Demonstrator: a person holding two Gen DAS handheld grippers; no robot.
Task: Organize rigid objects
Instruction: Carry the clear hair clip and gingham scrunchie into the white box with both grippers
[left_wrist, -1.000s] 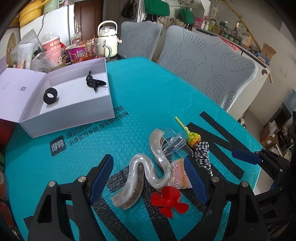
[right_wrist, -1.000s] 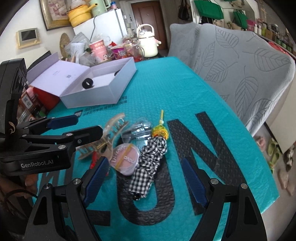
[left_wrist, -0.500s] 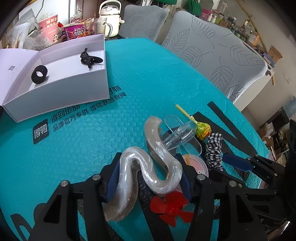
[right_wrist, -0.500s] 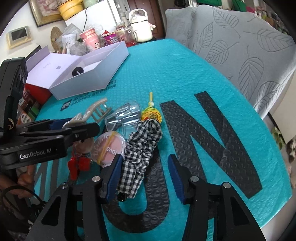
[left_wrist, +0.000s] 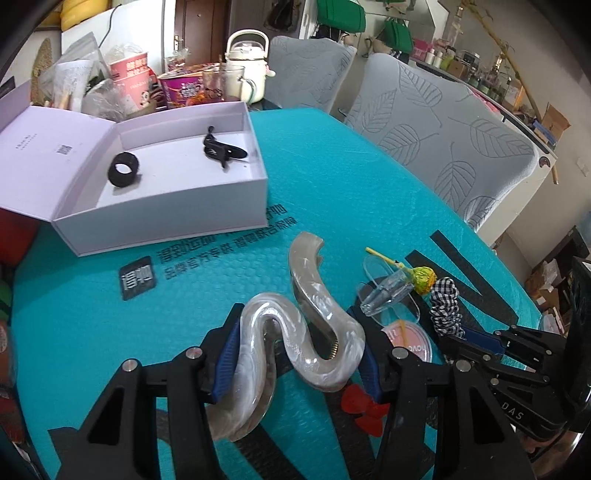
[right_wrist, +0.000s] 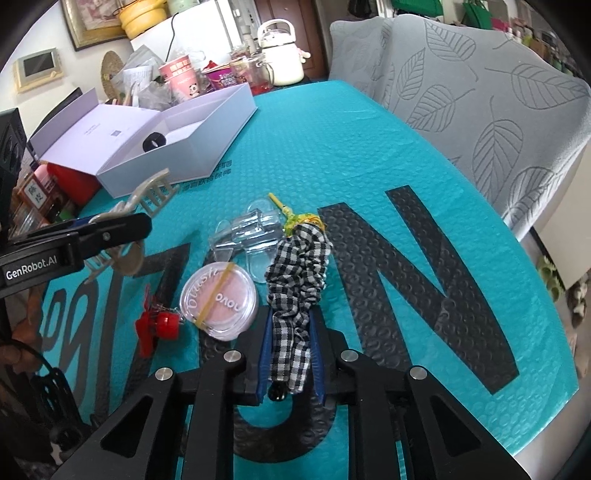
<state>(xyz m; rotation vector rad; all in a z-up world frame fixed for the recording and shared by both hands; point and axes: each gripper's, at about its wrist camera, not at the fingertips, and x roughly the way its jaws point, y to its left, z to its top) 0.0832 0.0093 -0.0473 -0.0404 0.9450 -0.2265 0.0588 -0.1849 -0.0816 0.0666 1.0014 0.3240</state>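
My left gripper (left_wrist: 297, 356) is shut on a wavy pearl-grey hair claw (left_wrist: 317, 295), whose toothed end (right_wrist: 153, 192) shows beside that gripper in the right wrist view. My right gripper (right_wrist: 290, 338) is shut on the near end of a black-and-white checked scrunchie (right_wrist: 295, 266), which stretches away over the teal mat. Between the two lie a clear hair clip (right_wrist: 245, 229), a yellow lollipop (right_wrist: 295, 218), a round pink blush compact (right_wrist: 219, 304) and a small red fan (right_wrist: 159, 323). The open white box (left_wrist: 166, 210) at the back left holds a black ring (left_wrist: 123, 173) and a black clip (left_wrist: 221, 151).
The teal mat (left_wrist: 325, 177) with big black letters covers the table. Cups, snack tubs and a white kettle (left_wrist: 245, 66) crowd the far edge behind the box. Grey leaf-patterned chairs (left_wrist: 443, 122) stand along the right side. The table's right edge is close to my right gripper.
Both grippers were open and have closed: the left on the hair claw, the right on the checked scrunchie. The left gripper has shifted a little with the claw.
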